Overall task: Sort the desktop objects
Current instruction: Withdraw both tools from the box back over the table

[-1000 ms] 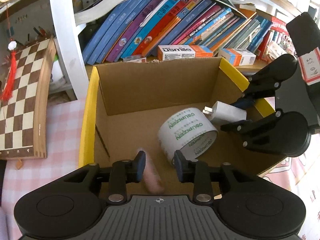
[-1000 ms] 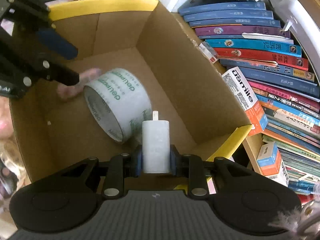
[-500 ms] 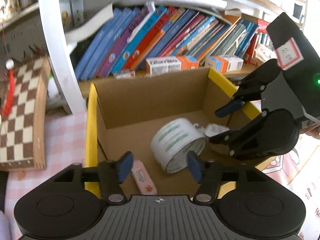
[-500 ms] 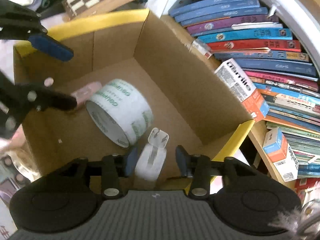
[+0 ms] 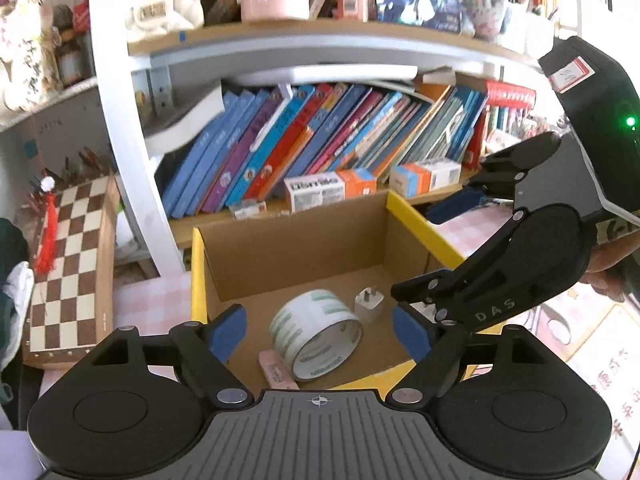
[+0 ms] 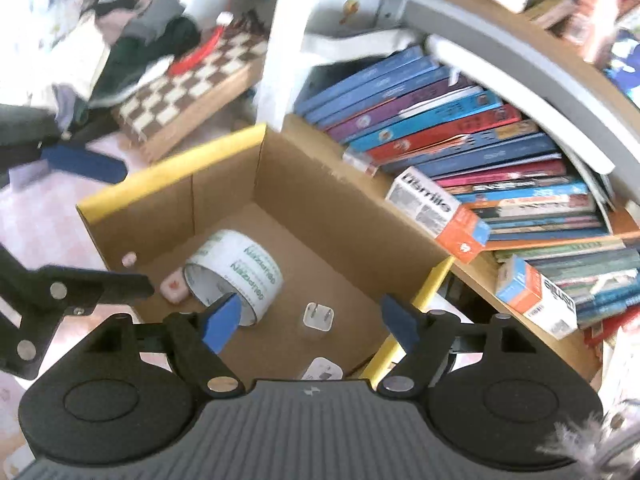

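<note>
A cardboard box with yellow rims (image 5: pixel 304 252) (image 6: pixel 320 208) stands in front of the bookshelf. Inside lie a roll of white tape (image 5: pixel 316 334) (image 6: pixel 236 276), a pink eraser (image 5: pixel 276 370) (image 6: pixel 174 286) and a white plug charger (image 5: pixel 369 304) (image 6: pixel 319 315). A second white item (image 6: pixel 322 369) lies at the box's near edge in the right wrist view. My left gripper (image 5: pixel 320 334) is open and empty above the box's near side. My right gripper (image 6: pixel 310 320) is open and empty above the box; it also shows in the left wrist view (image 5: pixel 444 256).
A shelf of leaning books (image 5: pixel 320 140) stands behind the box, with small cartons (image 5: pixel 330 192) (image 6: pixel 438 214) in front of them. A chessboard (image 5: pixel 70 264) (image 6: pixel 188 84) leans at the left on the pink checked cloth (image 5: pixel 152 300). A white post (image 5: pixel 128 128) rises behind the box.
Both grippers let go and opened wide: the eraser and the charger dropped into the box. Both grippers have since risen and pulled back from the box.
</note>
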Action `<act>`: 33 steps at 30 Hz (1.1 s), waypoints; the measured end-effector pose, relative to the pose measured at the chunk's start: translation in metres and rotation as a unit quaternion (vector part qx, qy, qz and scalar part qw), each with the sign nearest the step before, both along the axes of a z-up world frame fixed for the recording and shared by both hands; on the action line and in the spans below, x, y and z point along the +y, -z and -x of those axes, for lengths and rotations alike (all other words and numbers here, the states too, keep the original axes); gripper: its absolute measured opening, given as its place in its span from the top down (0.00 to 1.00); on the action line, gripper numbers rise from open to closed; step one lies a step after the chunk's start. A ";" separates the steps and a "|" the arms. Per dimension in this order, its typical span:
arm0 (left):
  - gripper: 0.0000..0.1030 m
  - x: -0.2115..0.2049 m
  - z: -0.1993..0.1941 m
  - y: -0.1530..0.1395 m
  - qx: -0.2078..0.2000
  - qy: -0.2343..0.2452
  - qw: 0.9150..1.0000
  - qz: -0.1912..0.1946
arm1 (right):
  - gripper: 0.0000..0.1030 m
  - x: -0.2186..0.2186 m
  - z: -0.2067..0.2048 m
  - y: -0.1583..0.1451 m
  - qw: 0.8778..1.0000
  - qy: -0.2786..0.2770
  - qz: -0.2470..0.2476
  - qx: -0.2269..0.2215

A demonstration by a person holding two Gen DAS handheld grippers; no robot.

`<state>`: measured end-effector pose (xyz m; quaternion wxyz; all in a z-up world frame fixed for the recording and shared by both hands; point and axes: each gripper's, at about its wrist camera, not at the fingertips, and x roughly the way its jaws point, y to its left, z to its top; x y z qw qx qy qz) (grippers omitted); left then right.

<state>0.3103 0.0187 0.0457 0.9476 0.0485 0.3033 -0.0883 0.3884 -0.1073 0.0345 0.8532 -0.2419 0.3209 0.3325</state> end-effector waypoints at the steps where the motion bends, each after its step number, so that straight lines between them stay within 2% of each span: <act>1: 0.19 0.000 0.004 -0.003 -0.004 0.000 1.000 0.001 | 0.24 -0.004 0.004 -0.004 1.000 0.006 -0.009 -0.001; 10: 0.18 -0.002 0.050 -0.021 -0.036 -0.002 0.999 0.003 | 0.19 -0.032 0.054 -0.029 0.997 0.039 -0.061 -0.018; 15: 0.15 -0.004 0.084 -0.024 -0.053 -0.012 0.998 -0.021 | 0.15 -0.045 0.090 -0.034 0.995 0.057 -0.077 -0.034; 18: 0.14 -0.002 0.106 -0.022 -0.054 -0.015 0.998 -0.028 | 0.12 -0.052 0.112 -0.033 0.994 0.065 -0.083 -0.039; 33: 0.13 0.010 0.179 0.003 -0.024 -0.045 0.999 -0.010 | 0.08 -0.077 0.202 0.001 0.989 0.115 -0.092 -0.023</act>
